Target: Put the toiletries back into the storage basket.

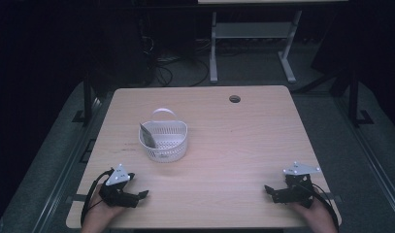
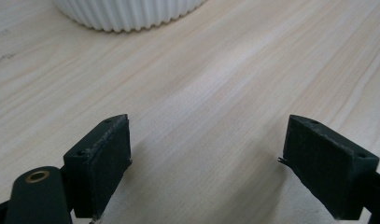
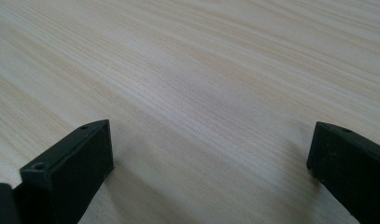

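Observation:
A white perforated basket (image 1: 164, 140) with a thin handle stands on the wooden table (image 1: 234, 145), left of centre, with a grey-green flat item (image 1: 147, 135) leaning inside its left wall. My left gripper (image 1: 139, 196) rests near the table's front left corner, open and empty, pointing right. In the left gripper view its jaws (image 2: 206, 154) stand wide apart over bare wood, the basket's ribbed base (image 2: 127, 14) ahead. My right gripper (image 1: 269, 191) lies near the front right corner, open, aimed left. Its jaws (image 3: 211, 163) frame only wood grain.
A round cable hole (image 1: 235, 99) sits near the table's far edge. Beyond the table stand a white desk frame (image 1: 253, 34) and cables on a dark floor. A person's hands hold both grippers at the front edge.

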### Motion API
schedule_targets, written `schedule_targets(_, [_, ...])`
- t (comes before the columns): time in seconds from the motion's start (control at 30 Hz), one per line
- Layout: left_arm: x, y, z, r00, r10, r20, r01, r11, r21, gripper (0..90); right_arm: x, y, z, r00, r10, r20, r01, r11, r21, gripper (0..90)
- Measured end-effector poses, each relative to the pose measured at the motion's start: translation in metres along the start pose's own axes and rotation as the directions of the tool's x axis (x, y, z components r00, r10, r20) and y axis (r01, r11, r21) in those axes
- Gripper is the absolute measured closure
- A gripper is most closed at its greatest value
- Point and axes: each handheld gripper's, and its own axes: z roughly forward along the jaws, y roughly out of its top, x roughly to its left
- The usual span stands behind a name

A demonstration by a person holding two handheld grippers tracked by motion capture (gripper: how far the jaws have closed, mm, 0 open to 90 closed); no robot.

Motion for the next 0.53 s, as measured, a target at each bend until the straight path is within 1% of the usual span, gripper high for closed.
schedule_targets(0.17, [-0.0006,-0.0018,0.0011,1.0000,0.006,-0.002,-0.006,0.9998,-0.018,13.8,0.0000,0.0000,0.0000,1.0000,0.000,0.000,0.000,1.000,0.000,0.0])
schedule_targets(0.53, [-0.0005,-0.0018,0.0013,1.0000,0.004,-0.003,-0.004,0.9999,-0.016,13.2,0.0000,0.0000,0.0000,1.0000,0.000,0.000,0.000,1.000,0.000,0.0])
